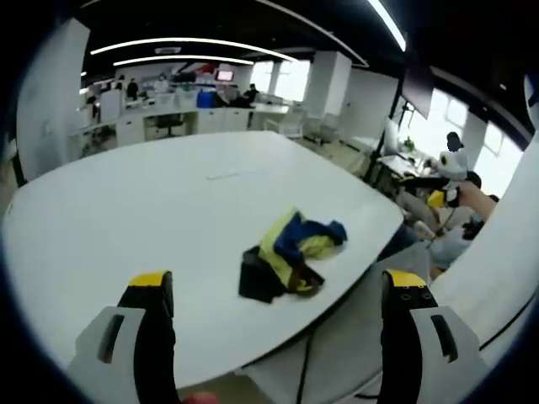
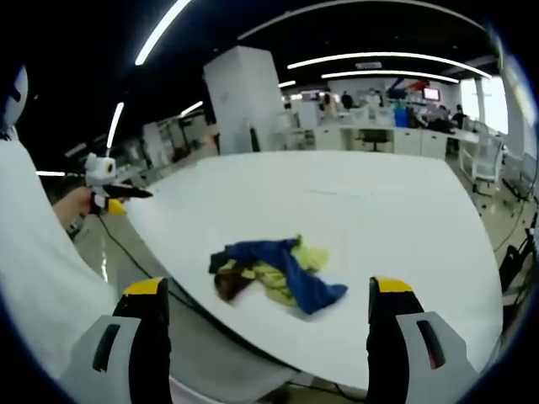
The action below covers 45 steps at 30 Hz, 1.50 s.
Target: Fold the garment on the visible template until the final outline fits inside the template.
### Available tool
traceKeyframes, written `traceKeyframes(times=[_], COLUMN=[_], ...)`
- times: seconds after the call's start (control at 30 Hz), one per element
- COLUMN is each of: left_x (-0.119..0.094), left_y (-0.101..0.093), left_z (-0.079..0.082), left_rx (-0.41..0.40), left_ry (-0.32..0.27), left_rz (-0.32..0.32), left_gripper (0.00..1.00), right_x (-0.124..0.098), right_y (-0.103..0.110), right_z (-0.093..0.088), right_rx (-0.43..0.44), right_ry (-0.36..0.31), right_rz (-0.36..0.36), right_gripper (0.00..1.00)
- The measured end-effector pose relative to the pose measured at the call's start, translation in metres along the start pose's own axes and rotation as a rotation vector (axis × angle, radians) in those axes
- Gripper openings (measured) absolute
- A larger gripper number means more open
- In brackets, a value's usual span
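I see the garment (image 1: 290, 255) lying in a crumpled heap on the big white table (image 1: 152, 210), close to the table's near curved edge and well apart from both tongs. From the left gripper view the heap shows yellow and blue cloth on top with a black part spilling toward the table's edge; from the right gripper view the same garment (image 2: 278, 273) shows a blue band draped across yellow cloth, with a dark brownish bit at one end, again near the rim of the table (image 2: 404, 210). My left gripper (image 1: 278, 316) hangs off the table's edge with its yellow-tipped jaws spread wide apart and nothing between them. My right gripper (image 2: 269, 324) is likewise held clear of the garment, jaws wide apart and empty, out beyond the table's rim. In the right gripper view a hand (image 2: 74, 204) beyond the table's edge grips another tool with a white head. I cannot make out any template outline on the table surface around the garment. Behind the table stand office desks (image 1: 202, 118) under long ceiling light strips (image 2: 383, 59).
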State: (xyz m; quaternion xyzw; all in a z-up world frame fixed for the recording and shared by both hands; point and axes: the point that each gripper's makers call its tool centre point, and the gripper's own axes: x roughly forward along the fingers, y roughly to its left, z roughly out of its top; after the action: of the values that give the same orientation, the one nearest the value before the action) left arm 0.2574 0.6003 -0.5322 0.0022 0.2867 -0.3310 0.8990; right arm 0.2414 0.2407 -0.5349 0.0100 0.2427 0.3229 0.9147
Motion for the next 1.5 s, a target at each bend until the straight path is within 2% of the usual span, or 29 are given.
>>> traceKeyframes(times=[0.77, 0.97, 1.5], left_x=[0.0, -0.001, 0.003], left_y=[-0.007, -0.01, -0.01], left_z=[-0.01, -0.009, -0.012], left_rx=[0.004, 0.005, -0.001], left_ry=[0.033, 0.033, 0.045], left_rz=[-0.015, -0.017, -0.026], left_gripper=[1.0, 1.0, 1.0], right_x=[-0.001, 0.001, 0.01], right_y=[0.004, 0.007, 0.007], right_z=[-0.006, -0.013, -0.007], right_rx=[0.005, 0.011, -0.009], right_ry=[0.018, 0.042, 0.052], right_rz=[-0.001, 0.006, 0.026], right_gripper=[0.97, 0.97, 0.96])
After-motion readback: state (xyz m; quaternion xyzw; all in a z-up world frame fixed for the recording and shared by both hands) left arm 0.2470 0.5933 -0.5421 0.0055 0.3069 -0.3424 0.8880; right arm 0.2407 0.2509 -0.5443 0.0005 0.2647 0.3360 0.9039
